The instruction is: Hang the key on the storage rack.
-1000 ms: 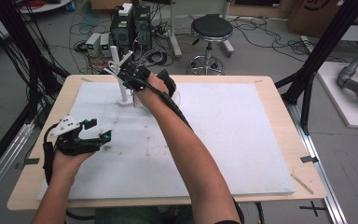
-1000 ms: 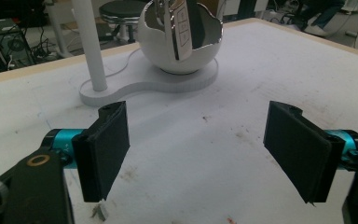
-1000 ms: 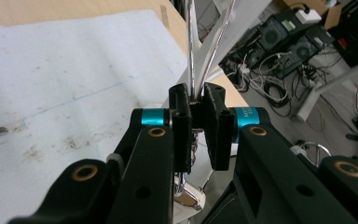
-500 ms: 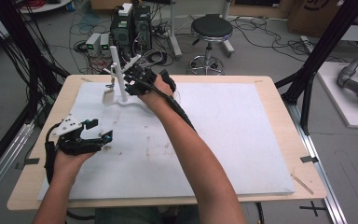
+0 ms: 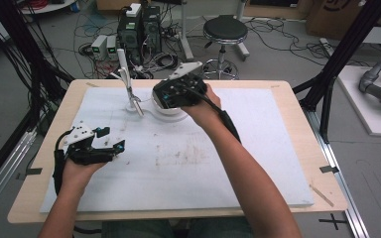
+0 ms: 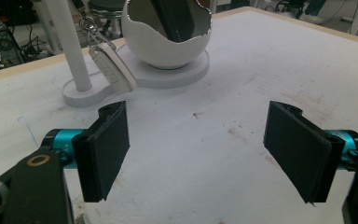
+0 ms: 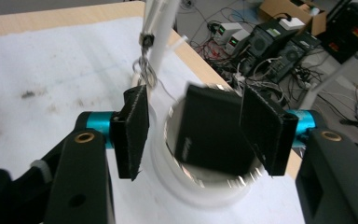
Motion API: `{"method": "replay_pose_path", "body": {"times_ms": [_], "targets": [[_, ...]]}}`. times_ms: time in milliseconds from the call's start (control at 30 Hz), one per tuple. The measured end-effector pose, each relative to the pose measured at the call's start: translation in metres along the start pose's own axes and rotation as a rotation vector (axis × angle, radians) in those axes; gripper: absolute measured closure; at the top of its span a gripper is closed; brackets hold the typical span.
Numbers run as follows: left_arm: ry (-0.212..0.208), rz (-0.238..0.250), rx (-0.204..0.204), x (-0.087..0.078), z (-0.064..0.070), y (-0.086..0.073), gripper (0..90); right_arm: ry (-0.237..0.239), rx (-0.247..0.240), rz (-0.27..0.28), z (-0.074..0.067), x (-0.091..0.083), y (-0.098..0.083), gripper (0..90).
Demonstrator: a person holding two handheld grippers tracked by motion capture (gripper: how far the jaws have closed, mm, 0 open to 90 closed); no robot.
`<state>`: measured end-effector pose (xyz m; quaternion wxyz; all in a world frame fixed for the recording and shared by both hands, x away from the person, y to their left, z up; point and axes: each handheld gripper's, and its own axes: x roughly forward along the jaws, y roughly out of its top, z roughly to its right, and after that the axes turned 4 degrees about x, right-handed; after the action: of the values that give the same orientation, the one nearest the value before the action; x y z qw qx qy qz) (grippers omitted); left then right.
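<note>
A white bowl (image 5: pixel 171 113) on a round white base stands at the far middle of the white mat. A flat black block (image 7: pixel 213 130) leans inside the bowl (image 7: pixel 182 189); the left gripper view shows this block (image 6: pixel 177 18) too, poking above the bowl's (image 6: pixel 168 44) rim. My right gripper (image 5: pixel 178 91) hovers open just above the bowl, and its jaws (image 7: pixel 203 140) straddle the block without touching it. Left of the bowl, a bunch of keys (image 5: pixel 134 101) hangs from a white post (image 5: pixel 123 69). My left gripper (image 5: pixel 99 148) rests open and empty near the mat's left side.
The post's base (image 6: pixel 81 95) and the bowl's base touch, so the keys (image 6: pixel 112 65) hang close to the bowl. The wooden table edge (image 5: pixel 297 91) frames the mat. Computers, cables and a stool (image 5: pixel 224 29) stand on the floor beyond the far edge.
My right gripper has moved to the right, from the post and keys to above the bowl. The left gripper has stayed in place.
</note>
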<state>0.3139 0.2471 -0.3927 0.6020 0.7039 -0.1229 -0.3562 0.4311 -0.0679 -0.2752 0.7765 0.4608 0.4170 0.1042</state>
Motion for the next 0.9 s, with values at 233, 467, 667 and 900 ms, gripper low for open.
{"method": "replay_pose_path", "body": {"times_ms": [233, 467, 667, 900], "targets": [[-0.009, -0.004, 0.001, 0.004, 0.002, -0.001, 22.3, -0.015, 0.073, 0.051, 0.018, -0.05, -0.05, 37.6], [-0.012, -0.006, 0.005, 0.005, 0.001, -0.001, 22.4, -0.024, 0.177, 0.074, 0.03, -0.081, -0.115, 36.8], [-0.008, -0.004, -0.001, 0.005, 0.0, -0.003, 22.3, -0.067, 0.281, 0.104, 0.034, -0.099, -0.164, 33.8], [-0.009, 0.006, -0.008, 0.004, -0.001, -0.007, 22.3, -0.092, 0.343, 0.137, 0.027, -0.105, -0.195, 27.7]]}}
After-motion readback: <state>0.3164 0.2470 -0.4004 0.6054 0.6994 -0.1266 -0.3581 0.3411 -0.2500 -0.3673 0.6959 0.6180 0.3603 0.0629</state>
